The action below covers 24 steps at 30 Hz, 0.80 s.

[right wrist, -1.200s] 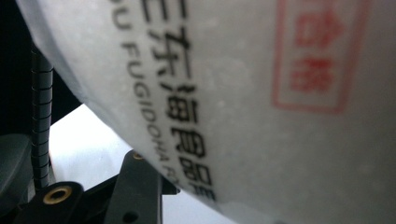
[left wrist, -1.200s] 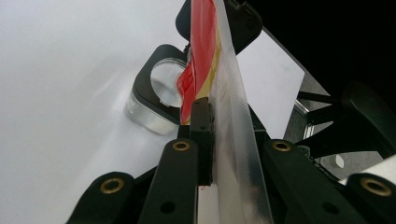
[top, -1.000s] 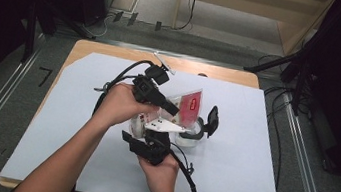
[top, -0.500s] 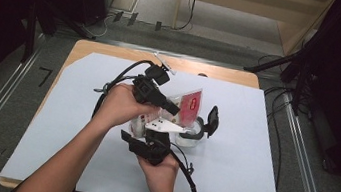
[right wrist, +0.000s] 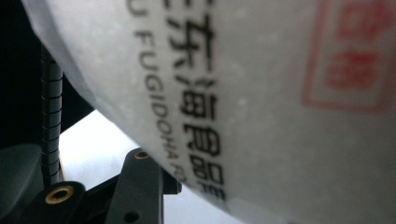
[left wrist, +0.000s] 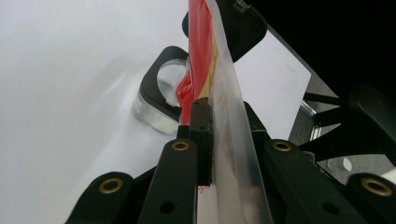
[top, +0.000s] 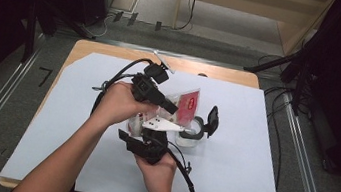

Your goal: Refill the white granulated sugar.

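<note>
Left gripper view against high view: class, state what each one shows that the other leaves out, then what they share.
Left gripper view: the left gripper shut on the pouch, which is seen edge-on with red and yellow print, its far end at the round opening of the jar.
High view: the left hand and right hand, the wooden table edge and the floor.
Shared: the pouch, the clear jar with its black collar and flipped-open lid, and the white sheet.
</note>
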Tool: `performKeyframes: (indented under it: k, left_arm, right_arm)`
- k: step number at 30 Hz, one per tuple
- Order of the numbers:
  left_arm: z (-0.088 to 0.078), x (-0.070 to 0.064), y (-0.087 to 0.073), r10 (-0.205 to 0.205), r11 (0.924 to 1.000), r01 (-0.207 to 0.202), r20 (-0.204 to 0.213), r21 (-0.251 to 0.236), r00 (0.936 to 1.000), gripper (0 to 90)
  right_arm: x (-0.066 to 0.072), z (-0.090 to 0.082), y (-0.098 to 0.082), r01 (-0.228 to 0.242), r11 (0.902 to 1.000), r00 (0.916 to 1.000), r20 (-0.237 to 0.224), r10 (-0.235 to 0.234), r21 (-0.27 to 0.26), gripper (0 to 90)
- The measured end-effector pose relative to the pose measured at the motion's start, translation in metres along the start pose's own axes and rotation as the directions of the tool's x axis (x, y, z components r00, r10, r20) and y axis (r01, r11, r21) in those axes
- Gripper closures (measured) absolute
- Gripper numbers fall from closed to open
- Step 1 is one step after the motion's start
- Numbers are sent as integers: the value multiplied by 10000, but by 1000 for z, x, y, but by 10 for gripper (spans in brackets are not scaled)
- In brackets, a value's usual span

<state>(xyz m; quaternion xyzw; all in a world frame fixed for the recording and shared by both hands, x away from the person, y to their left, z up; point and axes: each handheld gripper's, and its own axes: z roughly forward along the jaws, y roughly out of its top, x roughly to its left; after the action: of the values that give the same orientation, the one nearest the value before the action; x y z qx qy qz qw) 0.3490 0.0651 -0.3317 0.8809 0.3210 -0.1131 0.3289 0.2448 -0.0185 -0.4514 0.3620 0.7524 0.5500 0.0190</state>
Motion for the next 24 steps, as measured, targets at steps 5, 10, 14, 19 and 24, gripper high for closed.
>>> performKeyframes:
  k: [5, 10, 14, 19, 24]
  left_arm:
    - [2, 1, 6, -22, 9998, 17, 224, 221, 9997, 818]
    - [4, 1, 9, -122, 9995, 115, 252, 305, 9996, 819]
    - [5, 1, 10, -164, 9992, 152, 321, 363, 9994, 819]
    - [5, 0, 12, -228, 9991, 214, 377, 368, 9990, 818]
    - [5, 1, 14, -224, 9986, 205, 380, 498, 9990, 818]
  right_arm:
    - [0, -2, 2, -6, 10000, 10000, 87, 7, -65, 594]
    - [-2, -3, 2, 13, 10000, 10000, 13, -13, -8, 594]
    - [-2, -5, 3, -7, 10000, 10000, 65, 7, 44, 618]
    - [-2, -7, 4, -30, 10000, 10000, 58, 30, 25, 620]
    - [-2, -7, 4, -55, 10000, 10000, 57, 55, -30, 616]
